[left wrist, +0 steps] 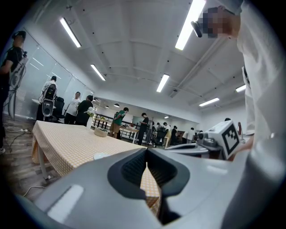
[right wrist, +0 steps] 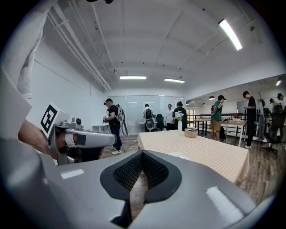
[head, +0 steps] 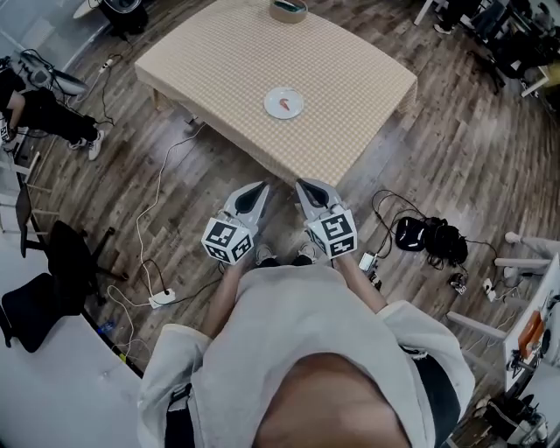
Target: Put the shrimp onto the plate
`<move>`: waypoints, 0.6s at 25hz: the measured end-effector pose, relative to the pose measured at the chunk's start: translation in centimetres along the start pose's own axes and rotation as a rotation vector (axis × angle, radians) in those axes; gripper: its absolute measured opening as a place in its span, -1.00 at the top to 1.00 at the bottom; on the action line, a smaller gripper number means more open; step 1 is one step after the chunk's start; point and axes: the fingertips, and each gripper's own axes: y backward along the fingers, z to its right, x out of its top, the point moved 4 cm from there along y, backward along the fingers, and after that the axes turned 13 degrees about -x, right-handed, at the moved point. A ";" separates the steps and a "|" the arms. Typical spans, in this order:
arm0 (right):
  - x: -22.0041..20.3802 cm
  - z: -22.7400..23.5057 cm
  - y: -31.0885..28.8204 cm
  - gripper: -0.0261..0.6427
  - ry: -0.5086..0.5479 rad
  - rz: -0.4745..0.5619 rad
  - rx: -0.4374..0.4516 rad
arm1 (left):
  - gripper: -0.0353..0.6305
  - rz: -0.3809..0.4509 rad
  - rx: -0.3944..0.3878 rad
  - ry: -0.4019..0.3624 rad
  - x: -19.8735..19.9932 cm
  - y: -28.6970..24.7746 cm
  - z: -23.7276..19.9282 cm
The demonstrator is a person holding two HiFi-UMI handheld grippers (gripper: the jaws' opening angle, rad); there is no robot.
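At the far left a black office chair [head: 54, 262] stands on the dark wooden plank floor [head: 455, 149], with a thin white cable [head: 150, 206] trailing past it. Right of that, the grey left gripper [head: 260, 187] is held low in front of the person, short of the table edge; its jaws are pressed together with nothing between them. Ahead, the low table with a beige checked cloth [head: 350, 79] carries a small round white plate [head: 273, 98] near its middle, and the orange-pink shrimp [head: 287, 104] lies on that plate, well apart from both tools. A shallow round bowl [head: 288, 10] sits at the table's far edge. The grey right gripper [head: 302, 184], just beside the left one, also has its jaws closed and empty. Further right, a black headset [head: 430, 236] lies on the floor among black cords.
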 end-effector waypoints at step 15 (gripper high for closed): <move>1.3 -2.0 -2.2 0.93 0.017 -0.003 -0.038 | 0.87 0.024 -0.037 0.026 0.6 1.1 -2.0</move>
